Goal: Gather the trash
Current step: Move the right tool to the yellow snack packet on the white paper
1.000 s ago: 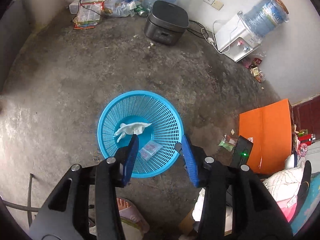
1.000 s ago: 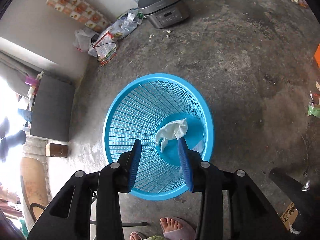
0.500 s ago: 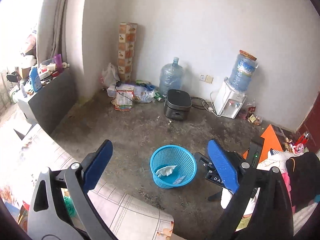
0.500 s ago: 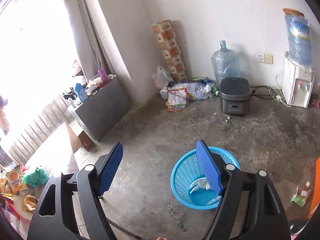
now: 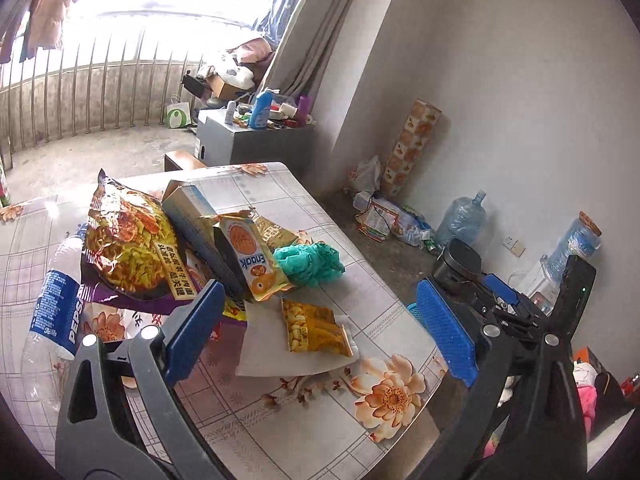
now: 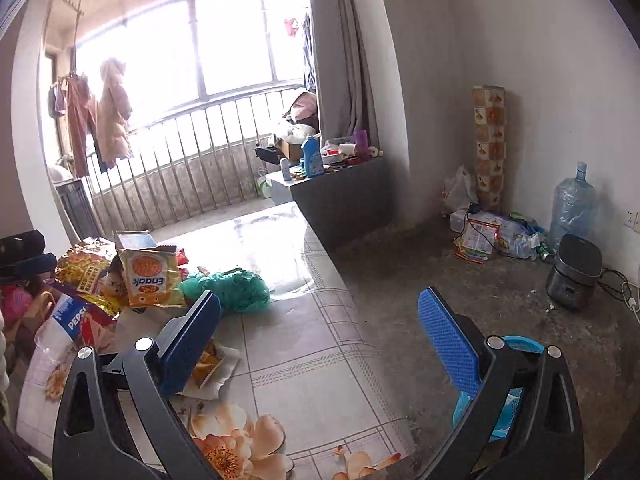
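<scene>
A heap of trash lies on the flowered table [image 5: 304,408]: a large yellow snack bag [image 5: 128,236], an Enaak packet [image 5: 250,254], a green plastic bag [image 5: 310,262], a small yellow snack packet [image 5: 314,328] on white paper, and a Pepsi bottle [image 5: 56,316]. My left gripper [image 5: 320,332] is open and empty, just above the small yellow packet. My right gripper [image 6: 320,340] is open and empty over the table's right edge. The blue basket [image 6: 504,396] stands on the floor, mostly hidden behind the right finger; a sliver of the basket [image 5: 414,310] shows in the left wrist view.
A grey cabinet [image 6: 340,196] with bottles stands beyond the table. A rice cooker [image 6: 574,276], a water jug [image 6: 572,204] and bags line the far wall. The right gripper's body [image 5: 500,300] shows to the right of my left gripper.
Both grippers have risen from the blue basket and swung left to the table with the trash heap. Both jaws have opened wide and stay empty.
</scene>
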{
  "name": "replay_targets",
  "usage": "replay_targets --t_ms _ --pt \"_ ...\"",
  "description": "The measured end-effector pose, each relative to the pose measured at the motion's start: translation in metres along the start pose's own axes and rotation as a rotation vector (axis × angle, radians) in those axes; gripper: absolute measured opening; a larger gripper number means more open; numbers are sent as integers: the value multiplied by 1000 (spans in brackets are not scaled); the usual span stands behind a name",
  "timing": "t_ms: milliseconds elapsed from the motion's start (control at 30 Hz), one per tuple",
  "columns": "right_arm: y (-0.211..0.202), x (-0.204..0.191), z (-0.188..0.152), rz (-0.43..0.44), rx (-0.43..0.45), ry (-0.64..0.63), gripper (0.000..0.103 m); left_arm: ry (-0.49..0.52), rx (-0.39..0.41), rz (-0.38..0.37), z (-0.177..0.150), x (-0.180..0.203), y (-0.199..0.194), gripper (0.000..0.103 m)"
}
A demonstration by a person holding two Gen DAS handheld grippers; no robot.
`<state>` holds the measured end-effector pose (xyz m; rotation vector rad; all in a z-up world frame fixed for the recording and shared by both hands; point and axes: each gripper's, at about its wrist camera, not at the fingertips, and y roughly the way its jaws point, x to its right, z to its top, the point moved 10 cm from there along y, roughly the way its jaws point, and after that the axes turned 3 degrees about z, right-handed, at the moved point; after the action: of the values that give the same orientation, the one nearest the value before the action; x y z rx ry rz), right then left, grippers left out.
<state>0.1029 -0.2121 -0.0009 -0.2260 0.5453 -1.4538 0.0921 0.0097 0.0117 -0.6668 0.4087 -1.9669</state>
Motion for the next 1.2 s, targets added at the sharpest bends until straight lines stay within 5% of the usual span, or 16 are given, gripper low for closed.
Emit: replay_targets --t_ms 200,433,800,1200 --pt "27 -50 -25 185 -171 44 97 47 -54 54 -55 -19 7 92" --pt "59 -82 -44 254 -304 -4 96 84 -108 52 -93 -23 35 91" --pt "104 -108 -62 300 -458 -79 96 -97 -167 -4 -103 -51 84 47" --pt "143 -113 -61 398 -467 -53 96 -189 -192 -77 -109 -53 106 8"
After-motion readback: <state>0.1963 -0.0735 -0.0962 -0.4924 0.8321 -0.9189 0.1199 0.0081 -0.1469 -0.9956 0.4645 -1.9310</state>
